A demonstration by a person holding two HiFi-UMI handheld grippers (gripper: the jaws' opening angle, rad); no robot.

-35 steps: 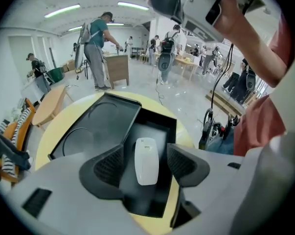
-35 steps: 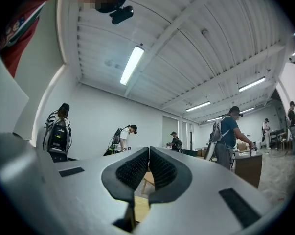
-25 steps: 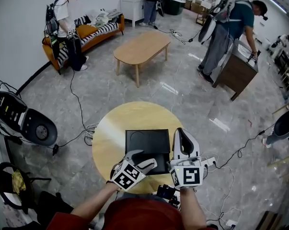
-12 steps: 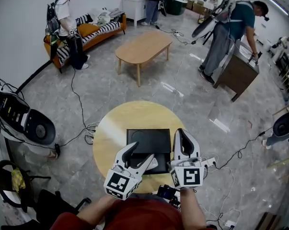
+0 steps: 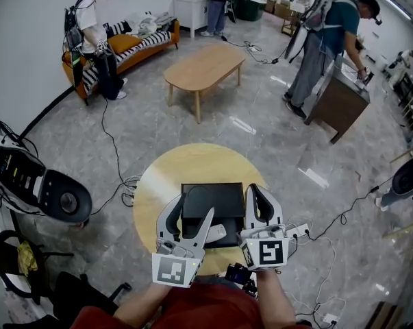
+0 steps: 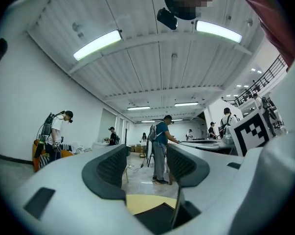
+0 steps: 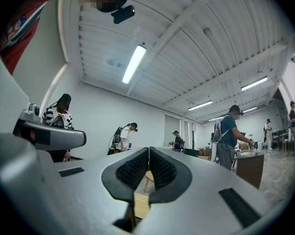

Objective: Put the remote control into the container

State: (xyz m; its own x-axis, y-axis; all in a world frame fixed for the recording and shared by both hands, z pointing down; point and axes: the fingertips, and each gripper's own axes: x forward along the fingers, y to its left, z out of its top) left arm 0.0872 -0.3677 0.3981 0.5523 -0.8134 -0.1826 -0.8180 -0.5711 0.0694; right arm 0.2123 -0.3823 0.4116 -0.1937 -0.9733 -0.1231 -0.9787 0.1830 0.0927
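A black, flat container (image 5: 213,199) lies on the round yellow table (image 5: 165,177). A pale remote control (image 5: 218,233) rests at the container's near edge, partly hidden behind my left gripper's right finger. The left gripper (image 5: 192,207) hangs over the container's near left part, open, with nothing between its fingers. In the left gripper view (image 6: 146,164) the wide gap shows only the table (image 6: 142,202) and a corner of the container (image 6: 159,218). My right gripper (image 5: 259,189) stands just right of the container, shut and empty; its pads (image 7: 137,169) meet in the right gripper view.
Past the round table stand an oval wooden coffee table (image 5: 203,67), an orange sofa (image 5: 127,46) and a dark cabinet (image 5: 340,101). Several people stand around the room. Cables and a power strip (image 5: 298,232) lie on the floor to the right.
My left gripper has swung from pointing right to pointing forward over the container's near edge, still open. The right gripper has hardly moved.
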